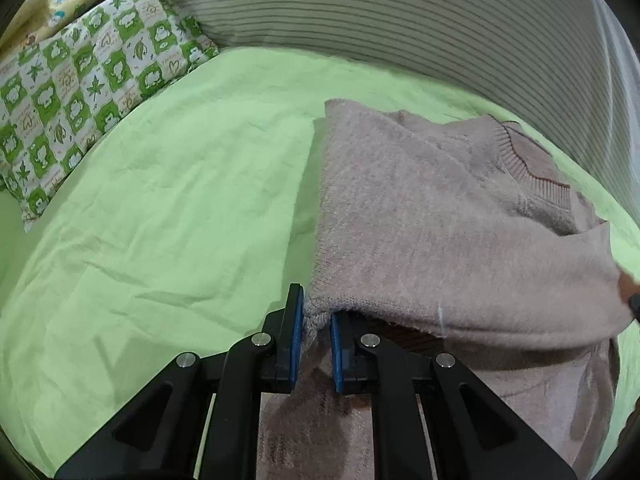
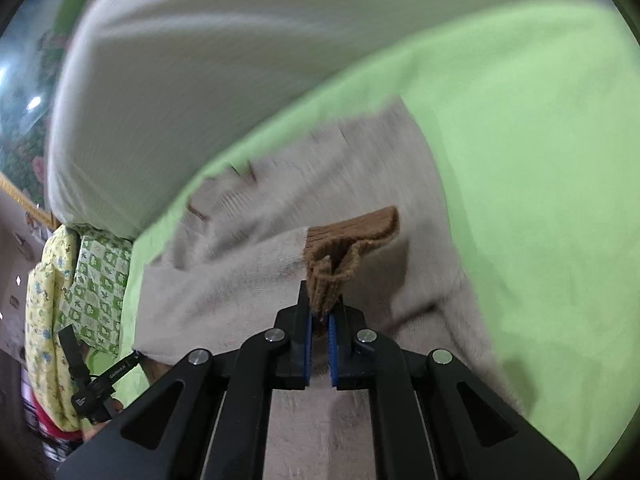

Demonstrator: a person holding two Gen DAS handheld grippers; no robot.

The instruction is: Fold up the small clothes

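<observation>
Right gripper [image 2: 320, 312]: jaws narrow, clamped on the brown ribbed cuff [image 2: 340, 248] of the sleeve. The cuff sticks up and forward out of the pads, bunched, with a flap curling off to the right.

Left gripper [image 1: 316, 320]: jaws narrow too, pinching a fold of the sweater [image 1: 440, 216] at its near left corner, by the hem edge.

The sweater is beige knit and lies on the green sheet [image 1: 160, 200]. From the left claw it runs forward and to the right. Its left edge is already a straight fold line heading away from the claw, and the ribbed collar [image 1: 528, 160] sits at the far right. So the long axis is hem near, collar far.

Key relation: the sleeve in the right claw drapes across the body, so the next move looks like carrying the cuff inward over the torso panel while the left claw pins the hem corner. The right hand is the nearer one for that.

Right view is motion-blurred, so I can't tell exactly where the sleeve lands.

Far side: a frog-print pillow [image 1: 80, 80] at far left and a striped bolster [image 1: 400, 20] along the back, both well apart from the sweater.
</observation>
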